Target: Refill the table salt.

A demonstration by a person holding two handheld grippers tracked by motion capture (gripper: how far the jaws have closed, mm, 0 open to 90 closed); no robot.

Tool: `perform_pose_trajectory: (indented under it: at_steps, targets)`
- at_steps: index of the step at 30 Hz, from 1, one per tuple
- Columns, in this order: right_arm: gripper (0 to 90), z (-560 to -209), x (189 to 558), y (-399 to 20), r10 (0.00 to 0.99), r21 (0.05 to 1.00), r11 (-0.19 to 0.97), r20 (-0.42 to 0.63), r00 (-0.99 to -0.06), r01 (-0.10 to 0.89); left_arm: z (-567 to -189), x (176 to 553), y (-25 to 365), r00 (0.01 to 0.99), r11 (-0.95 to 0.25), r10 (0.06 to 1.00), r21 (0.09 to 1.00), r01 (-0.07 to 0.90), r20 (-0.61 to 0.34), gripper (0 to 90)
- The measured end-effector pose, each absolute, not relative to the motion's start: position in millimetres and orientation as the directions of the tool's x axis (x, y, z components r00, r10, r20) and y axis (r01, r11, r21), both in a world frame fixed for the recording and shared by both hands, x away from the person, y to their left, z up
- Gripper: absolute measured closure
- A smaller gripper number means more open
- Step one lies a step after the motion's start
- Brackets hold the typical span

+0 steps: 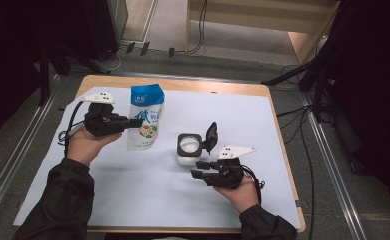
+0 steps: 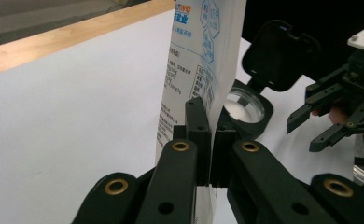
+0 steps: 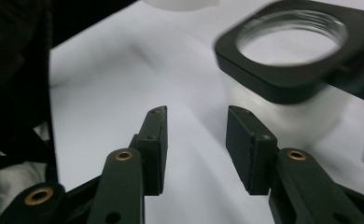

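At the near edge of the white sheet covering the wooden table [image 1: 278, 125], the right gripper [image 1: 199, 169] lies in the person's dark-sleeved right hand [image 1: 243, 192], its jaws standing moderately apart with nothing between them; its own view shows bare sheet in the gap. Just beyond its tips stands the small clear jar with a square black collar [image 1: 189, 148], its hinged black flip lid [image 1: 211, 137] raised and open. The jar stands near the middle of the sheet, free of both grippers. Farther left, the left gripper [image 1: 129, 123] in the left hand [image 1: 85, 142] has its jaws pinched tight on the side edge of the tall white and blue printed pouch [image 1: 146, 116], holding it upright beside the jar, its lower edge at the sheet.
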State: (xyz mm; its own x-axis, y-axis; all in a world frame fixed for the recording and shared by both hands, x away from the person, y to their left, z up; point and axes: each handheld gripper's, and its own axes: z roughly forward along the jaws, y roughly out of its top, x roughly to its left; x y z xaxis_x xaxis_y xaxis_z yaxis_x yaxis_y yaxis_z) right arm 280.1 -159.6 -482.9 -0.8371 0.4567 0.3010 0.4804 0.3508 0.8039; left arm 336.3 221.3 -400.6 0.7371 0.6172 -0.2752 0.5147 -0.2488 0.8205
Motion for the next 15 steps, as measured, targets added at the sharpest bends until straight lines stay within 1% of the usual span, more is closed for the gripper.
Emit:
perform_pose_trajectory:
  at_steps: [5, 11, 15]
  targets:
    - [60.6, -482.7, 283.5, -174.3, 0.492, 0.804, 0.318, 0.313, -0.812, 0.502, -407.1, 345.6, 225.3, 0.72, -0.24, 0.634, 0.814, 0.528, -0.281, 90.0]
    - [59.2, -484.3, 288.0, -184.4, 0.508, 0.802, 0.306, 0.317, -0.801, 0.512, -416.0, 359.4, 230.1, 0.7, -0.232, 0.656, 0.806, 0.545, -0.284, 90.0]
    - [59.1, -486.6, 290.2, -187.5, 0.519, 0.794, 0.298, 0.331, -0.788, 0.53, -424.6, 370.2, 235.7, 0.688, -0.226, 0.677, 0.815, 0.533, -0.262, 90.0]
